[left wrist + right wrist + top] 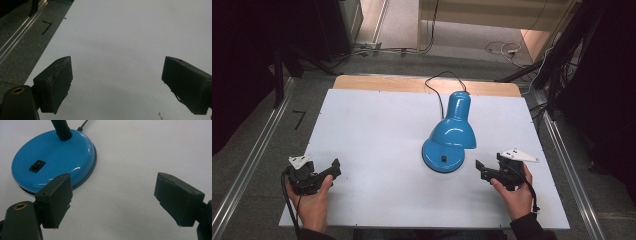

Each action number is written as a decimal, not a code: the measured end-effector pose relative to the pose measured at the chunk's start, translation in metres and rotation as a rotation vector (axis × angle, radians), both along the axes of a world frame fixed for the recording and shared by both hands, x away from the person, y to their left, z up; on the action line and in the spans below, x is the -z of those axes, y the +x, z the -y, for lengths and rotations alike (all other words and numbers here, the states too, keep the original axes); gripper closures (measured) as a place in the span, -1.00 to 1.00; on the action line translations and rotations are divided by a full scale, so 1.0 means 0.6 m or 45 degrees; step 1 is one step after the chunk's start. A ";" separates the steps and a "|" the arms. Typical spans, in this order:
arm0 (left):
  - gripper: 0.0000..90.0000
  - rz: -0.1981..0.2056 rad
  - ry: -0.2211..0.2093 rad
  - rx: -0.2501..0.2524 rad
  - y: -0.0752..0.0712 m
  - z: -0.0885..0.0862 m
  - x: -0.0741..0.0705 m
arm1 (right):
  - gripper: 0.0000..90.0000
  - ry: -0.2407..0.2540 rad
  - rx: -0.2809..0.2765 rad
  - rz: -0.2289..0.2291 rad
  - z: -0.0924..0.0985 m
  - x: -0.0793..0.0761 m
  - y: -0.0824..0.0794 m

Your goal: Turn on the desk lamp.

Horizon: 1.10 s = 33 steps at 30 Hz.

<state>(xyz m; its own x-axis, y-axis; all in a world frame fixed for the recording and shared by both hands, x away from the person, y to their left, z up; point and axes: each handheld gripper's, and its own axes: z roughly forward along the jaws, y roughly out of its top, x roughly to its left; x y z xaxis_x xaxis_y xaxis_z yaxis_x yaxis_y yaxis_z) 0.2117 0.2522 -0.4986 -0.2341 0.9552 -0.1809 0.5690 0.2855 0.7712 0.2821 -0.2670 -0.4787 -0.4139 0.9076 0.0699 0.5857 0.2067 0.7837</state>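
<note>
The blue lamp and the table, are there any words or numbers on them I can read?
No words or numbers can be read.
Switch on the blue lamp base: a small mark, too small to read.
Floor beside the table: a black tape mark shaped like "7", perhaps only a corner marker.

Floor beside tabletop: a black tape mark shaped like a 7, perhaps only a corner marker.
Lamp switch: a small mark, too small to read.
</note>
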 end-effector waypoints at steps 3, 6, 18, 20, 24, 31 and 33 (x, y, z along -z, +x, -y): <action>-0.76 -0.001 0.000 0.001 0.000 0.000 0.000 | -0.69 -0.006 -0.010 -0.001 -0.005 0.000 0.001; -0.76 -0.001 0.000 0.000 0.000 0.000 0.000 | -0.69 -0.003 -0.015 -0.002 -0.009 0.000 0.002; -0.76 -0.002 -0.001 0.001 0.000 0.000 0.000 | -0.63 -0.007 -0.046 0.007 -0.028 -0.003 0.005; -0.76 -0.002 -0.002 0.002 0.000 0.000 0.000 | -0.63 -0.003 -0.046 0.009 -0.031 -0.003 0.006; -0.76 -0.002 -0.002 0.002 0.000 0.000 0.000 | -0.62 -0.005 -0.059 0.014 -0.040 -0.004 0.006; -0.76 0.000 -0.004 0.002 0.000 0.000 0.000 | -0.61 -0.010 -0.075 0.017 -0.053 -0.003 0.007; -0.76 0.000 -0.004 0.002 0.000 -0.001 0.000 | -0.59 -0.003 -0.085 0.015 -0.056 -0.003 0.008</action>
